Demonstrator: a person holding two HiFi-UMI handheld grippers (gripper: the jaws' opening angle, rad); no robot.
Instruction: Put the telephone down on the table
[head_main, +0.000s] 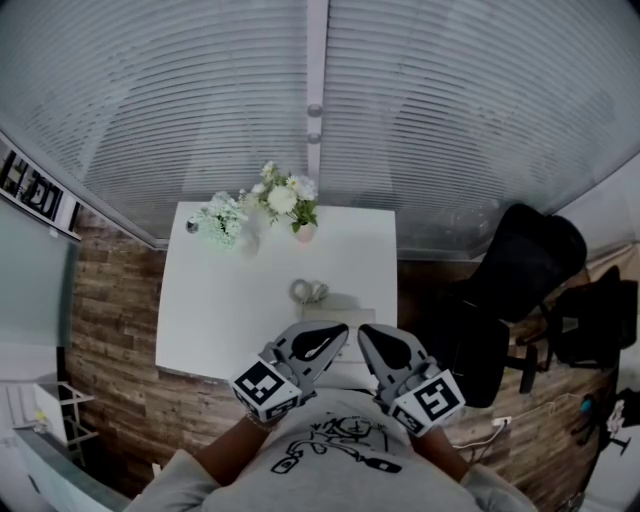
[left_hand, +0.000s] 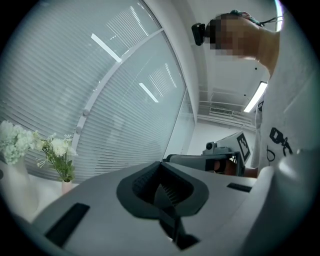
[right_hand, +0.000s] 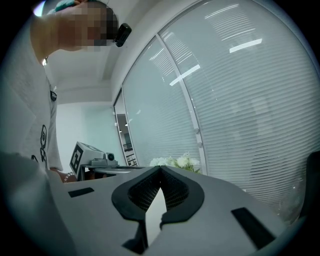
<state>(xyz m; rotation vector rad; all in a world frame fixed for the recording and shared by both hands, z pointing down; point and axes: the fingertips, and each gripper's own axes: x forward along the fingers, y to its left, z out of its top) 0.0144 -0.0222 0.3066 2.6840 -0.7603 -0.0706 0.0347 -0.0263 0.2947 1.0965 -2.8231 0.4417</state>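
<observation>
While their jaws are pressed together on nothing, the left gripper (left_hand: 161, 167) and right gripper (right_hand: 160, 171) are held side by side. Only the head view shows the telephone (head_main: 325, 300), pale and indistinct, on the white table (head_main: 220, 320) just beyond their tips. Flowers (head_main: 262, 212) stand at the far edge, against window blinds (head_main: 200, 90).

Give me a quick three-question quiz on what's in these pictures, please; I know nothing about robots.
1. True or false: the left gripper and right gripper are both shut and empty.
2. Where do the white flowers stand on the table? A) near edge B) far edge, by the blinds C) middle
3. Fill in: in the head view, the black chair is on the table's ___ side.
Key: 1 true; 2 B; 3 right.
</observation>
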